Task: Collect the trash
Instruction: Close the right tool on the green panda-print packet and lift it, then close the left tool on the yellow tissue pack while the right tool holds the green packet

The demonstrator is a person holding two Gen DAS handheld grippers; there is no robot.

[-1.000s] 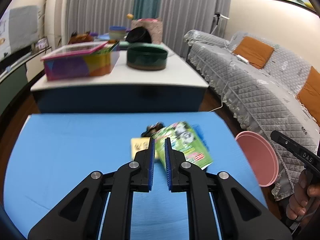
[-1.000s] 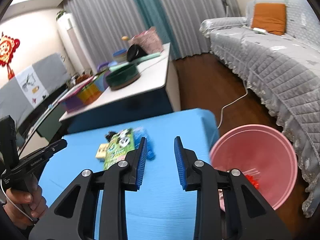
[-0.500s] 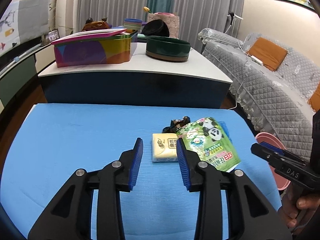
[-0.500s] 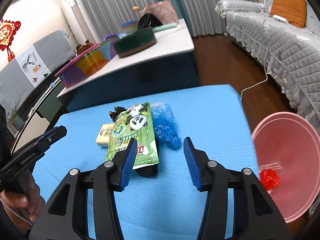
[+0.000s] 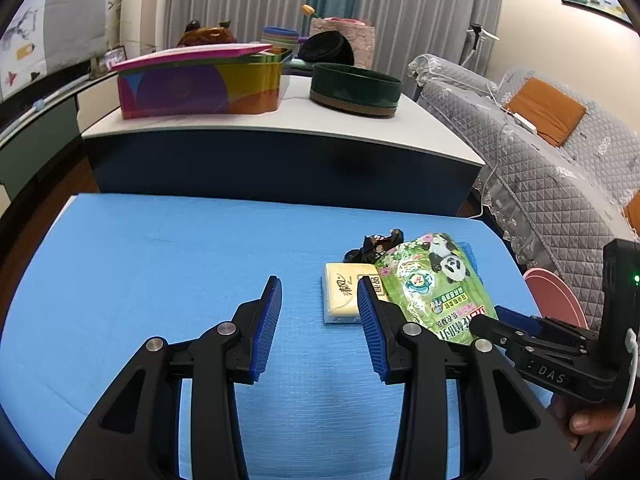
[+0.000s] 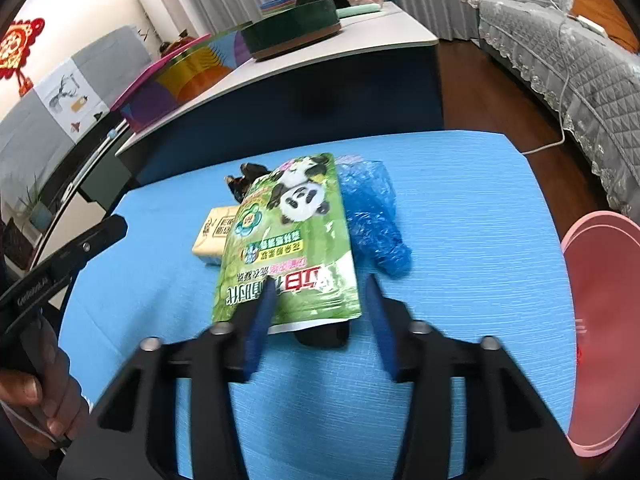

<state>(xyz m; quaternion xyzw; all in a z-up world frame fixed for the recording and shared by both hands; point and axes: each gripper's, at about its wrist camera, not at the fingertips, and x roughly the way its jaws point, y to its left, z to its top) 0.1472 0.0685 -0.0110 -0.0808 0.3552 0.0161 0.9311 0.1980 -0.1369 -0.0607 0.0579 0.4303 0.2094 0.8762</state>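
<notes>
A green panda-print bag (image 6: 292, 240) lies on the blue table (image 6: 460, 208), also in the left wrist view (image 5: 432, 284). Beside it are a yellow tissue pack (image 5: 344, 296) (image 6: 214, 232), a crumpled blue plastic bag (image 6: 372, 216) and a black wrapper (image 5: 374, 244) (image 6: 244, 178). My right gripper (image 6: 320, 296) is open, its fingers at the near end of the green bag. My left gripper (image 5: 319, 294) is open and empty, just left of the tissue pack. A pink bin (image 6: 600, 320) stands off the table's right edge.
A higher white table (image 5: 280, 120) stands behind, with a colourful tin (image 5: 200, 84) and a dark green round box (image 5: 356, 88). A grey quilted sofa (image 5: 540, 160) with orange cushions is at the right. A dark object (image 6: 324, 334) lies under the green bag's near end.
Both grippers have opened wider. The right one swung from the pink bin to the green bag and closed in on it. The left one drifted left of the tissue pack.
</notes>
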